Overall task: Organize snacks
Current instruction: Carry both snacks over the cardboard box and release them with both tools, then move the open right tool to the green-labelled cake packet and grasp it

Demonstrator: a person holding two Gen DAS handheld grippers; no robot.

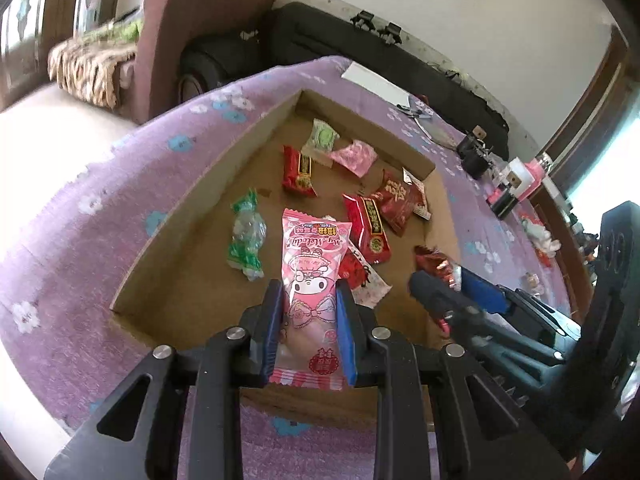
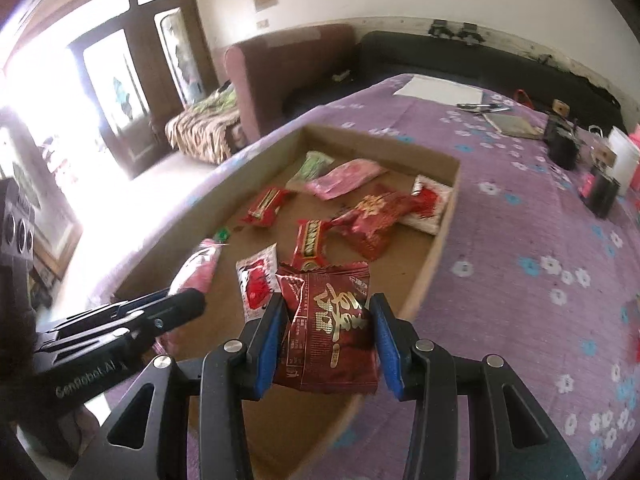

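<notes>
A shallow cardboard box [image 1: 224, 168] lies on the purple flowered cloth and holds several snack packets. My left gripper [image 1: 308, 300] is shut on a pink cartoon packet [image 1: 312, 264], held over the box's near end. My right gripper [image 2: 330, 316] is shut on a dark red packet [image 2: 328, 332] with gold lettering, above the box's near right side. The right gripper [image 1: 452, 284] also shows in the left wrist view, and the left gripper [image 2: 188, 300] in the right wrist view. Red bars [image 1: 368, 226], a green candy [image 1: 246, 236] and a pink sachet [image 1: 354, 157] lie inside the box.
The box [image 2: 436, 248] sits near the table's left edge, with a sofa [image 2: 288, 64] beyond it. White paper [image 2: 438, 90], pens, a notebook [image 2: 512, 124] and small black and white containers [image 2: 600, 192] stand at the far right of the cloth [image 2: 520, 280].
</notes>
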